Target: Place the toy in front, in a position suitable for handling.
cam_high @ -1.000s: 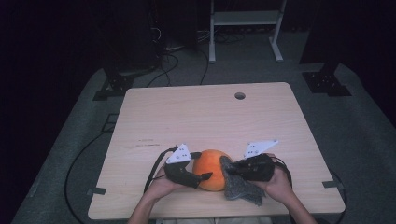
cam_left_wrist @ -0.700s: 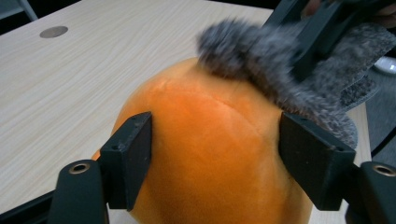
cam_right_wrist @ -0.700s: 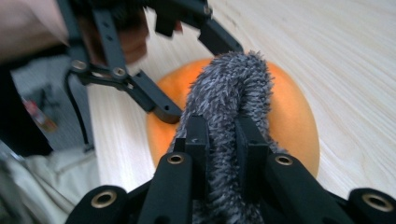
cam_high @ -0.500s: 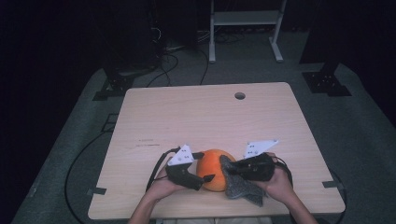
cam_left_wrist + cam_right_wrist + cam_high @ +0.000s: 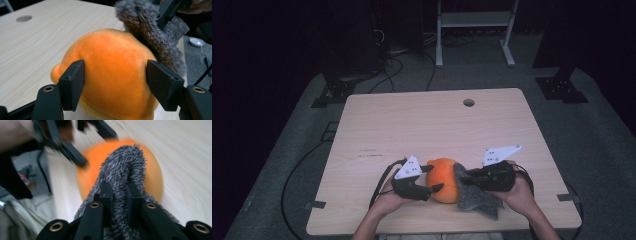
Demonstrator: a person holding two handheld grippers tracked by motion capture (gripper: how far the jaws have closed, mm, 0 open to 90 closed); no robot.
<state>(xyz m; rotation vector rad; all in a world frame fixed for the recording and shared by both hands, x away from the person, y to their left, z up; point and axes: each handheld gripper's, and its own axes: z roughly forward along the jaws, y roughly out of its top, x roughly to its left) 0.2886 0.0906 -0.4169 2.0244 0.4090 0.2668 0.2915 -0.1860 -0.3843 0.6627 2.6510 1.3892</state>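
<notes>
A: Where is the orange plush toy (image 5: 443, 179)?

B: At six o'clock on the counter (image 5: 432, 125), near the front edge. The left claw (image 5: 115, 82) brackets it, jaws just closing onto its flanks, pads at the plush.

A: And the right claw (image 5: 119, 192)?

B: Clenched on the grey furry cloth (image 5: 122, 167) draped at the toy's three o'clock side. Best, probably, to steady the toy firmly before tugging the cloth over.

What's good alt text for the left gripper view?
An orange plush toy sits between the left gripper's two black jaws, which have just been closing and press its sides. Grey furry fabric drapes over the toy's far side, pinched by the right gripper at top right, on a light wooden table.
</notes>
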